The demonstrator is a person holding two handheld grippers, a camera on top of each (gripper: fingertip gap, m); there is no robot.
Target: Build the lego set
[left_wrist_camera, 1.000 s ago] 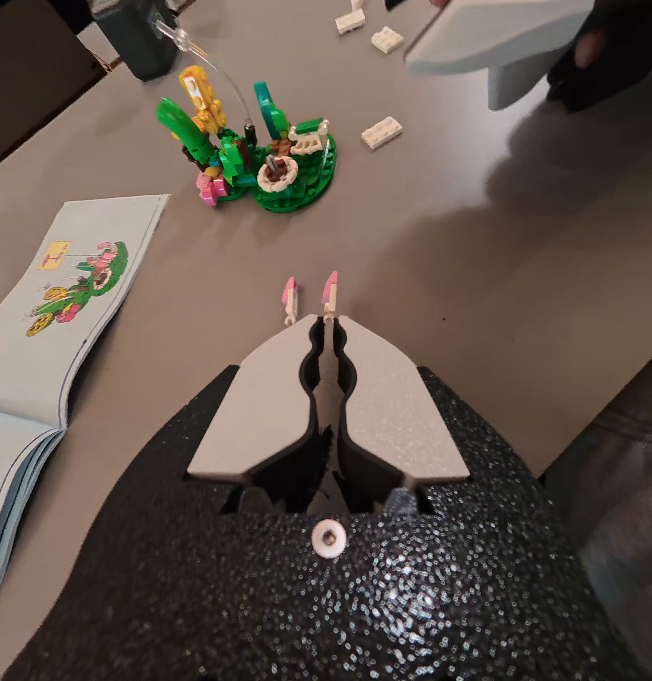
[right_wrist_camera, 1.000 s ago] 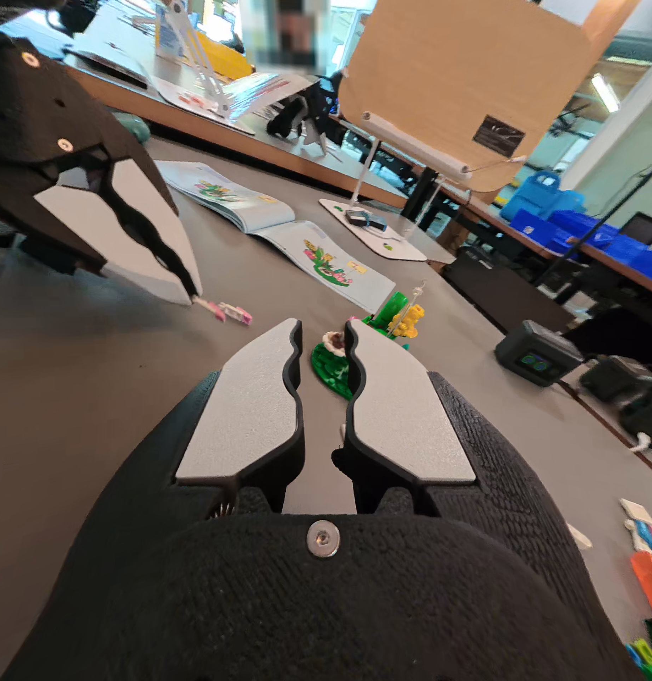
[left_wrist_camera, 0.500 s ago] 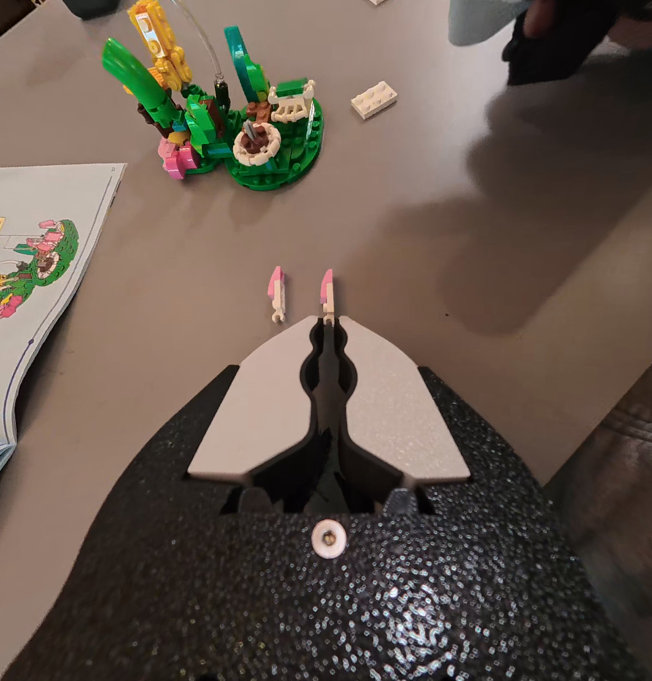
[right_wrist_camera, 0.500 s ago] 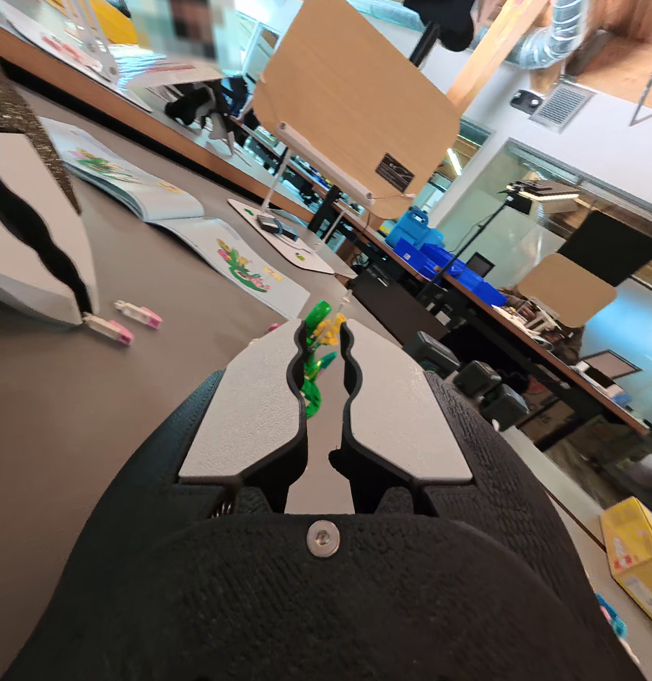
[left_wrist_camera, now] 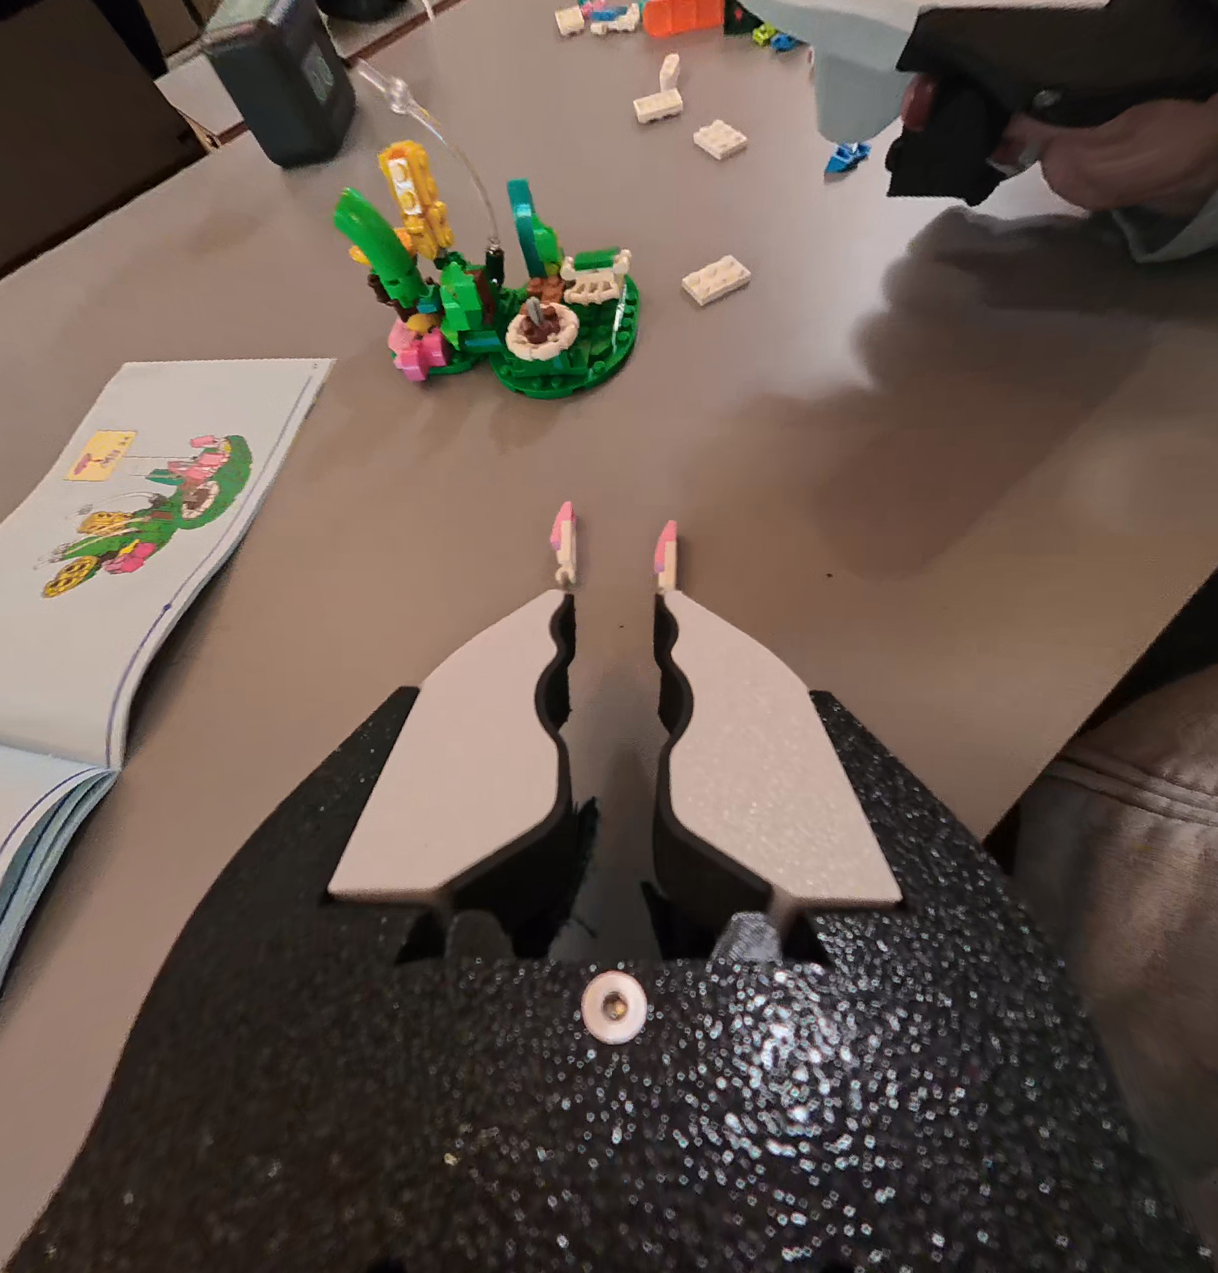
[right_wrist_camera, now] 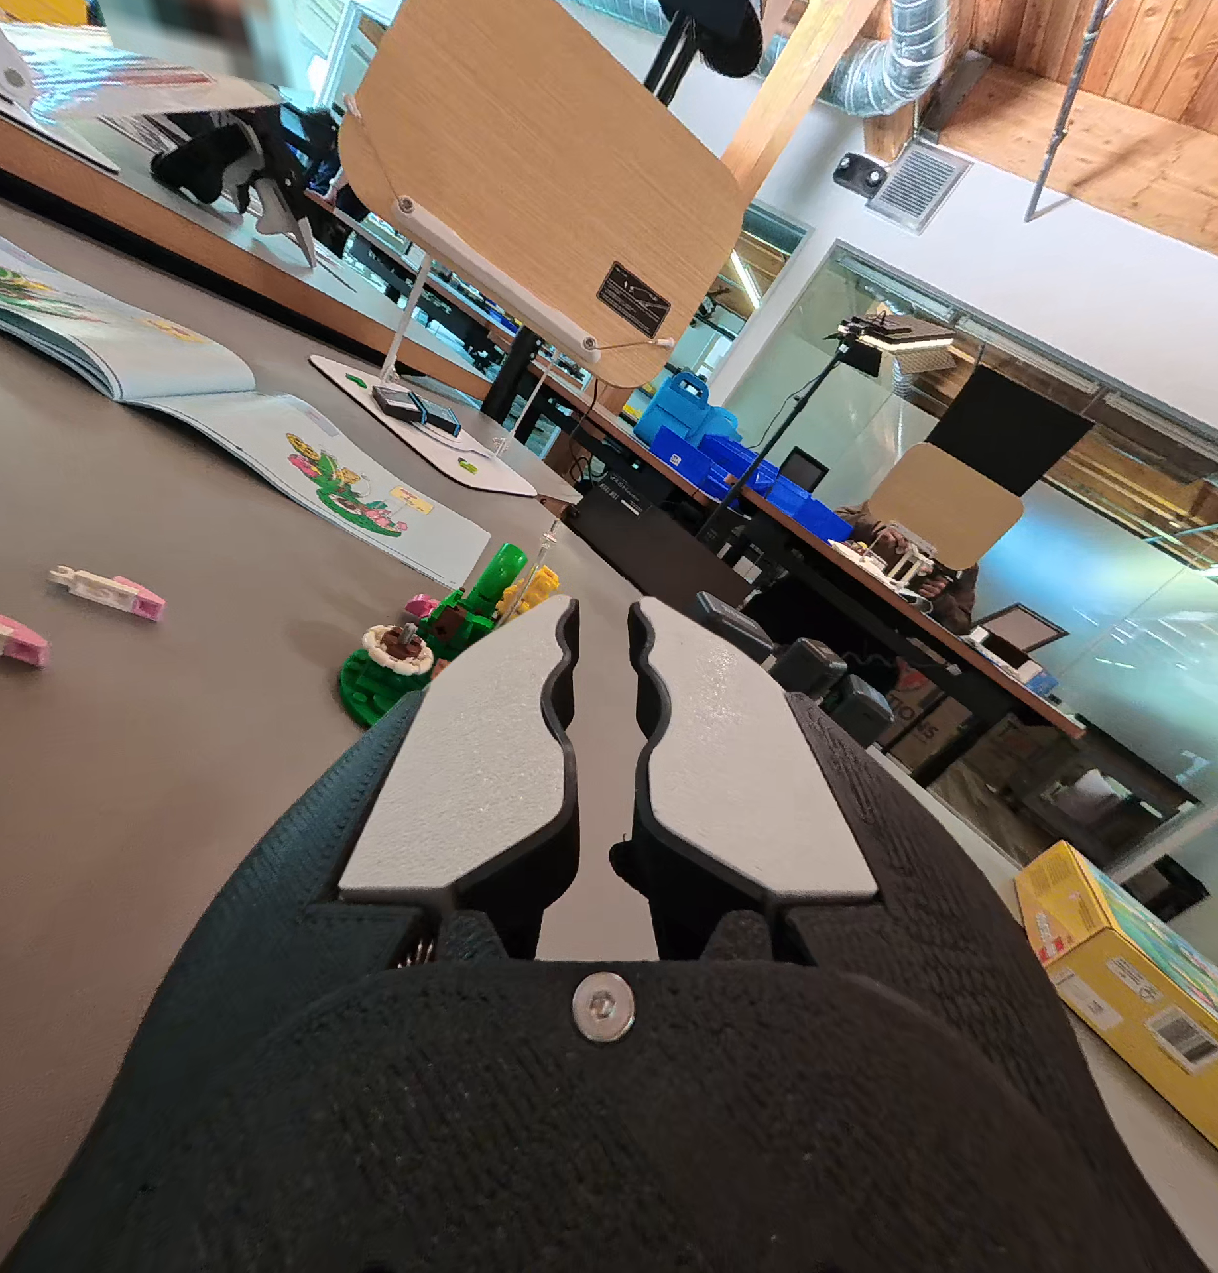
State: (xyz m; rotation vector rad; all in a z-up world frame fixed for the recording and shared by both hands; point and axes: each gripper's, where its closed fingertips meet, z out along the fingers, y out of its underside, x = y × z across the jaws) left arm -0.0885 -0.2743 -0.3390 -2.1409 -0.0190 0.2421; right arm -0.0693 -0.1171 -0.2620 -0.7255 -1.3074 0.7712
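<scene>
The green lego build (left_wrist_camera: 496, 296) with a yellow flower and a white-rimmed flower stands on the grey table (left_wrist_camera: 833, 482). Two small pink-and-white pieces lie side by side on the table, the left piece (left_wrist_camera: 564, 544) and the right piece (left_wrist_camera: 664, 554), each just ahead of one of my left fingertips. My left gripper (left_wrist_camera: 613, 599) is open and empty. My right gripper (right_wrist_camera: 602, 609) is open and empty, raised and tilted up beside the build (right_wrist_camera: 413, 654). Both pieces also show in the right wrist view (right_wrist_camera: 110, 592).
An open instruction booklet (left_wrist_camera: 110, 516) lies at the left. White bricks (left_wrist_camera: 716, 279) and a heap of coloured parts (left_wrist_camera: 682, 14) lie behind the build. A dark device (left_wrist_camera: 282, 83) stands at the back. A hand (left_wrist_camera: 1109, 151) holds the right gripper. A yellow box (right_wrist_camera: 1143, 978) lies right. About 20 centimetres separates my left fingertips from my right. Measured from the fingertips, the left piece (left_wrist_camera: 564, 544) is 4 centimetres or so from the left gripper and 15 centimetres from the right.
My left gripper has opened and let go of the right pink-and-white piece, which now lies on the table. My right gripper has tilted up, and the left gripper has left its view.
</scene>
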